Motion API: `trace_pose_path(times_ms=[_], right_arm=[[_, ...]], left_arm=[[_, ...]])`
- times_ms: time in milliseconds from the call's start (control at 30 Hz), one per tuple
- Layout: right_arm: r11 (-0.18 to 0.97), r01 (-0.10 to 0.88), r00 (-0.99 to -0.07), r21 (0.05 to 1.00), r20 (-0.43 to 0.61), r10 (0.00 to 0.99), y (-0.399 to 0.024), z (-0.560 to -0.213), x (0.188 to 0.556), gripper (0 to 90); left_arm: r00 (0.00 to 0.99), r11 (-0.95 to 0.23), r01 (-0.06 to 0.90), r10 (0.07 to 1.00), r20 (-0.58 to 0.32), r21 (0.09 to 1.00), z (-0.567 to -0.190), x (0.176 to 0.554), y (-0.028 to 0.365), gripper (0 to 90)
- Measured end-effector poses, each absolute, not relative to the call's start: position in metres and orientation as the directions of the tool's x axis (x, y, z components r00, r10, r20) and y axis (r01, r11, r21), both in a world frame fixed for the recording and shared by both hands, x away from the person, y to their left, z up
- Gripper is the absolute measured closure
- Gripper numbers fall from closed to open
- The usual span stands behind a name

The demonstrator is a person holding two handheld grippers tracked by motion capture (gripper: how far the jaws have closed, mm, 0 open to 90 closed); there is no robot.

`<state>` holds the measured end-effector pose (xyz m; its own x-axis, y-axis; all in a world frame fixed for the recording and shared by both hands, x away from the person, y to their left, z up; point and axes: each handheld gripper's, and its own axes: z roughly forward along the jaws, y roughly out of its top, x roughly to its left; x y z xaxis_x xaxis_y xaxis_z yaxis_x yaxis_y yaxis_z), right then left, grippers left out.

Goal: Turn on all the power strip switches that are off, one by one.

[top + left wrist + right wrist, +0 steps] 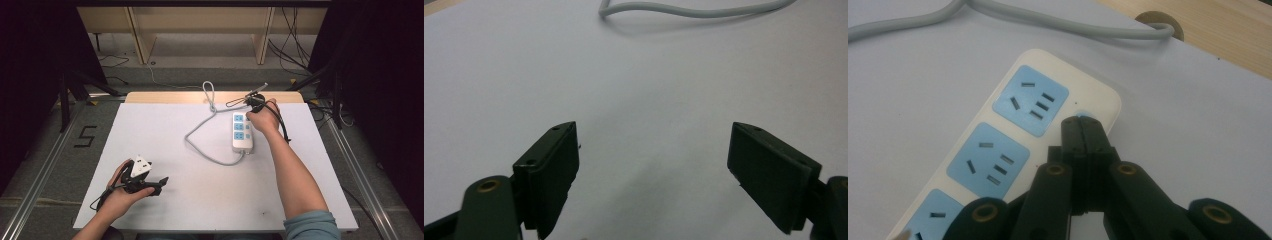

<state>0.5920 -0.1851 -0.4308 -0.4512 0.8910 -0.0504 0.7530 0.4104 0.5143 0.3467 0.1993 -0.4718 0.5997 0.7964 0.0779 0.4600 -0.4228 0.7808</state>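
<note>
White power strip [1013, 145], blue sockets, no readable markings, right tool [1081, 122] closed on its switch [1091, 119]

your left gripper [161, 183] has open white table [165, 135] ahead of its spread jaws, with room to pass as far as the grey cable [207, 150] that loops across the middle. your right gripper [1081, 122], jaws together, is hemmed by the power strip [242, 132] beneath its tips. right of the strip the surface lies bare.
</note>
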Motion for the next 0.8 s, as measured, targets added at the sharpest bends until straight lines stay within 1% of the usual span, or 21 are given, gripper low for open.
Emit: trace_pose_path(times_ms=[800], right_arm=[[0.395,0.758,-0.434,0.519,-0.051,0.899,-0.1831,-0.4367,0.6022,90.0]], left_arm=[[0.599,-0.421,0.461,0.797,0.076,0.781,-0.4718,0.3468,0.1995,20.7]])
